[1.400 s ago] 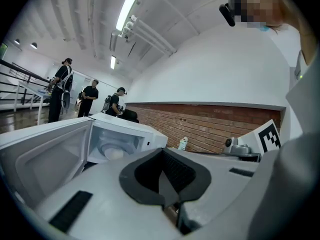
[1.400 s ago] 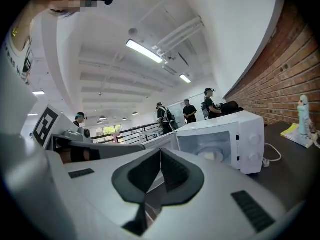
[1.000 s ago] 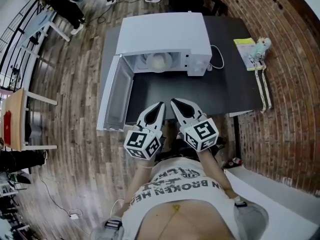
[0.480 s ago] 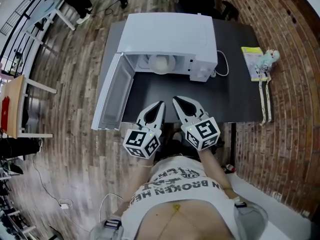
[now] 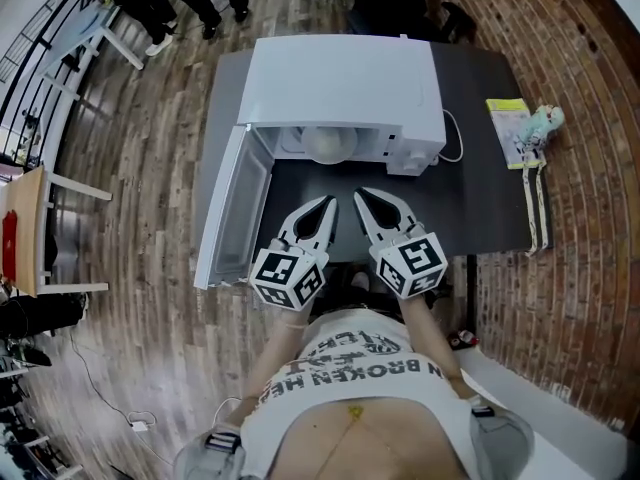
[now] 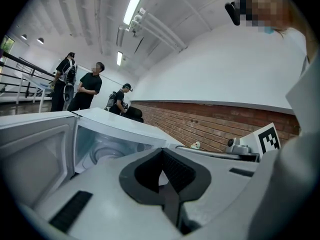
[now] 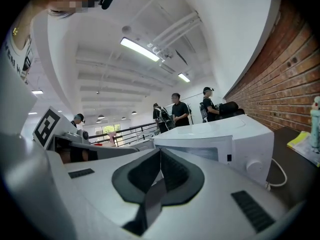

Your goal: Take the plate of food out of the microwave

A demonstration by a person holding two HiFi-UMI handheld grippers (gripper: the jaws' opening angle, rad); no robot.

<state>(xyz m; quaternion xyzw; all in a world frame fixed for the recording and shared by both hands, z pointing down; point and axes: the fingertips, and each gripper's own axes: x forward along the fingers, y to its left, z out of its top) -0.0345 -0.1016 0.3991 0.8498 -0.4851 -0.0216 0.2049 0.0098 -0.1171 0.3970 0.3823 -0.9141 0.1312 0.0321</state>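
Observation:
A white microwave (image 5: pixel 345 83) stands on a dark table (image 5: pixel 480 198) with its door (image 5: pixel 232 208) swung open to the left. Inside its cavity sits a pale plate of food (image 5: pixel 331 144), partly hidden under the top edge. My left gripper (image 5: pixel 329 204) and right gripper (image 5: pixel 360 196) hover side by side over the table's front, both shut and empty, short of the opening. In the left gripper view the cavity and a round plate (image 6: pixel 107 151) show beyond the closed jaws. The right gripper view shows the microwave's control side (image 7: pixel 250 156).
A booklet and a small toy figure (image 5: pixel 530 126) lie at the table's right end beside a brick wall (image 5: pixel 590 168). A cable (image 5: pixel 452 138) runs from the microwave. Several people stand far behind the table. A wooden chair (image 5: pixel 30 228) stands at the left.
Both grippers have moved forward over the table toward the open microwave, staying shut. The view has shifted closer to the microwave.

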